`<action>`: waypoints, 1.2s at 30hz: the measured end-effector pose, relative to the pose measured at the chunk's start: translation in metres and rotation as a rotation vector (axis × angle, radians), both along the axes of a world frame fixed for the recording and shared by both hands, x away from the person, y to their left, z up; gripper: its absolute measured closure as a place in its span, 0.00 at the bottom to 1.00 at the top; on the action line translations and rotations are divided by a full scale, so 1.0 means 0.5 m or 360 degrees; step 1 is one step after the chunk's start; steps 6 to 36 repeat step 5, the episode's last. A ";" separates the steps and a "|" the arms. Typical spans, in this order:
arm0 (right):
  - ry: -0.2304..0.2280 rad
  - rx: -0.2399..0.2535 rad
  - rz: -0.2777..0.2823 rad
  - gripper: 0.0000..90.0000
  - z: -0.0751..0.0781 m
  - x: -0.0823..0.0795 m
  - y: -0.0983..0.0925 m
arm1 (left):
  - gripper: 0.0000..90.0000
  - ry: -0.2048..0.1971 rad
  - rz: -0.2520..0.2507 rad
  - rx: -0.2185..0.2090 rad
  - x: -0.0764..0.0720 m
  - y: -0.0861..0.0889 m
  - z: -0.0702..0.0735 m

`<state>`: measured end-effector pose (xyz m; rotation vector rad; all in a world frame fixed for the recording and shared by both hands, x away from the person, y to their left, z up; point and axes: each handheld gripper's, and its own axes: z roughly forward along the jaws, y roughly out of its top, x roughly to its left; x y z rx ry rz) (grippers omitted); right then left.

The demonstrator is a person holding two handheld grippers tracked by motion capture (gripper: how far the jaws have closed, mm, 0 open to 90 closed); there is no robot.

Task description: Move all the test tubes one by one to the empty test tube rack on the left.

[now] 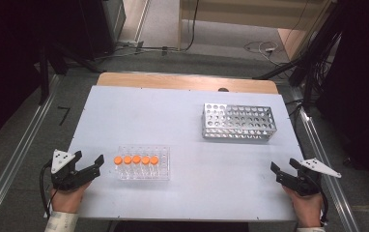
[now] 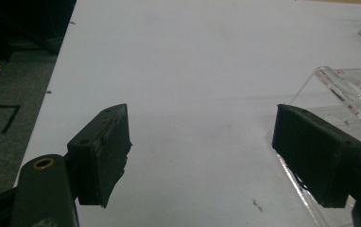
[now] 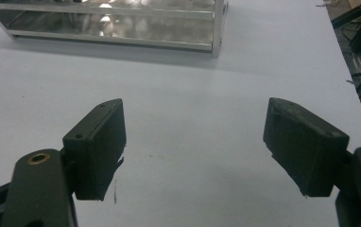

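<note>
A clear plastic rack (image 1: 143, 163) sits near the table's front left and holds several orange-capped tubes (image 1: 136, 159) in a row. A silver metal rack (image 1: 238, 121) with many holes stands empty at the back right. My left gripper (image 1: 89, 160) rests at the front left edge, open, just left of the clear rack, whose corner (image 2: 344, 90) shows beside its right jaw. My right gripper (image 1: 283, 166) rests at the front right edge, open, with nothing between its jaws. The metal rack (image 3: 122, 23) lies ahead of it.
The white table top (image 1: 182, 125) has a wooden strip along its far edge. Metal rails run along both sides on the floor. Cables lie on the floor beyond the table.
</note>
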<state>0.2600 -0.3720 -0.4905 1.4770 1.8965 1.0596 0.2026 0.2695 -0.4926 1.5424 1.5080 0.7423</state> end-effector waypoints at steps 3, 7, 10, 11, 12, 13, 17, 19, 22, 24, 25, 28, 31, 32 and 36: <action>0.0019 -0.0010 -0.0005 0.22 -0.004 0.003 -0.002 | 0.22 0.0017 0.0005 0.0001 0.002 0.001 -0.003; 0.0048 -0.0012 -0.0002 0.21 -0.008 0.006 -0.002 | 0.22 0.0030 0.0003 0.0003 0.004 0.000 -0.005; 0.0048 -0.0012 -0.0002 0.21 -0.008 0.006 -0.002 | 0.22 0.0030 0.0003 0.0003 0.004 0.000 -0.005; 0.0048 -0.0012 -0.0002 0.21 -0.008 0.006 -0.002 | 0.22 0.0030 0.0003 0.0003 0.004 0.000 -0.005; 0.0048 -0.0012 -0.0002 0.21 -0.008 0.006 -0.002 | 0.22 0.0030 0.0003 0.0003 0.004 0.000 -0.005; 0.0048 -0.0012 -0.0002 0.21 -0.008 0.006 -0.002 | 0.22 0.0030 0.0003 0.0003 0.004 0.000 -0.005; 0.0048 -0.0012 -0.0002 0.21 -0.008 0.006 -0.002 | 0.22 0.0030 0.0003 0.0003 0.004 0.000 -0.005; 0.0048 -0.0012 -0.0002 0.21 -0.008 0.006 -0.002 | 0.22 0.0030 0.0003 0.0003 0.004 0.000 -0.005; 0.0048 -0.0012 -0.0002 0.21 -0.008 0.006 -0.002 | 0.22 0.0030 0.0003 0.0003 0.004 0.000 -0.005; 0.0048 -0.0012 -0.0002 0.21 -0.008 0.006 -0.002 | 0.22 0.0030 0.0003 0.0003 0.004 0.000 -0.005; 0.0048 -0.0012 -0.0002 0.21 -0.008 0.006 -0.002 | 0.22 0.0030 0.0003 0.0003 0.004 0.000 -0.005; 0.0048 -0.0012 -0.0002 0.21 -0.008 0.006 -0.002 | 0.22 0.0030 0.0003 0.0003 0.004 0.000 -0.005; 0.0048 -0.0012 -0.0002 0.21 -0.008 0.006 -0.002 | 0.22 0.0030 0.0003 0.0003 0.004 0.000 -0.005; 0.0048 -0.0012 -0.0002 0.21 -0.008 0.006 -0.002 | 0.22 0.0030 0.0003 0.0003 0.004 0.000 -0.005; 0.0048 -0.0012 -0.0002 0.21 -0.008 0.006 -0.002 | 0.22 0.0030 0.0003 0.0003 0.004 0.000 -0.005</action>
